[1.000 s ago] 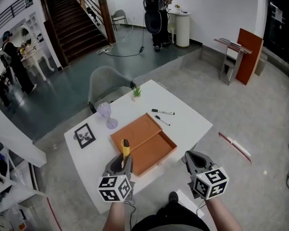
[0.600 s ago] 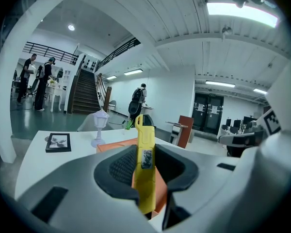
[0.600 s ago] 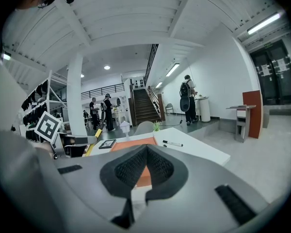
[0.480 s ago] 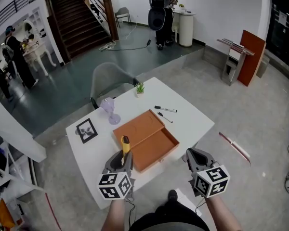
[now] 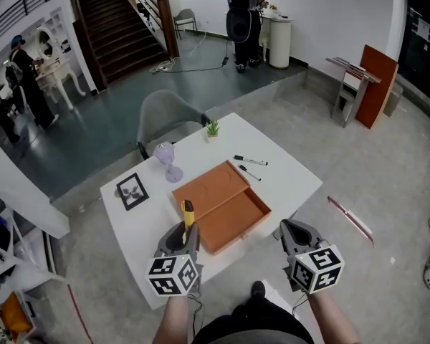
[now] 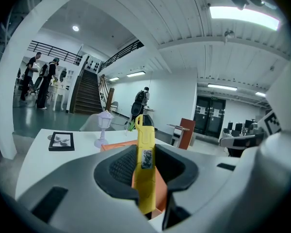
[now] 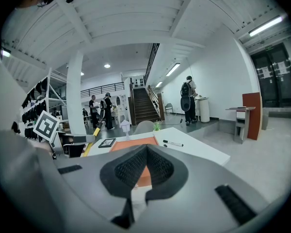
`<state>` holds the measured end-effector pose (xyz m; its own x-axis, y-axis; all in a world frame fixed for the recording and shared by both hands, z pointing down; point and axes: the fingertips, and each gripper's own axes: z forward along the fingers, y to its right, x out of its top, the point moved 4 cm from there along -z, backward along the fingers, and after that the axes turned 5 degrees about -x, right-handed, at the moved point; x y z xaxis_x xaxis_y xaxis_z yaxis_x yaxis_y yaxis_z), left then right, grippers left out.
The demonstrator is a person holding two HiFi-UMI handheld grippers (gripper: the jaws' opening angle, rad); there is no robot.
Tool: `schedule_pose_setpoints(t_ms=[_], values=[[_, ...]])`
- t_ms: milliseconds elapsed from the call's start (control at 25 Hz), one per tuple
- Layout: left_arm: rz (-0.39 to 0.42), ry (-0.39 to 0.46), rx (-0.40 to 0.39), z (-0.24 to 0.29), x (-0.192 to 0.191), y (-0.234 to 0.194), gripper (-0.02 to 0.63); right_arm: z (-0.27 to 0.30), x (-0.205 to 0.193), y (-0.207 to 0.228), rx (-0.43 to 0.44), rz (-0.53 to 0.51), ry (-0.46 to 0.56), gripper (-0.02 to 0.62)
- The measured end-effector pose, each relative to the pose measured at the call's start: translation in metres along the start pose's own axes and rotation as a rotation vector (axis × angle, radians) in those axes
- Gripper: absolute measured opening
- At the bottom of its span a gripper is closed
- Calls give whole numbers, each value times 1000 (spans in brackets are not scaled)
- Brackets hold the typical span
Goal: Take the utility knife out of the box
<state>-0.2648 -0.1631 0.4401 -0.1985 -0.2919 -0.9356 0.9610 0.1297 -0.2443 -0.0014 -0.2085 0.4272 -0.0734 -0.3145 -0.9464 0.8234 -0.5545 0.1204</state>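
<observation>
My left gripper [image 5: 185, 230] is shut on a yellow utility knife [image 5: 188, 214], which sticks up and forward out of its jaws above the table's near edge. In the left gripper view the knife [image 6: 145, 159] stands clamped between the dark pads. The open orange box [image 5: 226, 208] lies on the white table [image 5: 290, 185] just beyond the knife, and its tray looks empty. My right gripper [image 5: 289, 231] hovers off the table's near right corner, shut with nothing in it. From the right gripper view the box [image 7: 131, 144] shows past the closed pads [image 7: 131, 169].
On the table stand a purple goblet [image 5: 166, 162], a framed picture [image 5: 132, 190], two markers [image 5: 250, 162] and a small plant [image 5: 213, 129]. A grey chair [image 5: 166, 115] sits at the far side. People stand farther off by the stairs and the wall.
Both grippers stay where they were and the knife stays held. Only the head view has shifted slightly.
</observation>
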Motion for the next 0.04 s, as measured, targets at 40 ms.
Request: schedule_pose_setpoints(t_ms=[40], values=[[-1,1,0,0,0,-1,117,0,0,-1,0,0,1,0]])
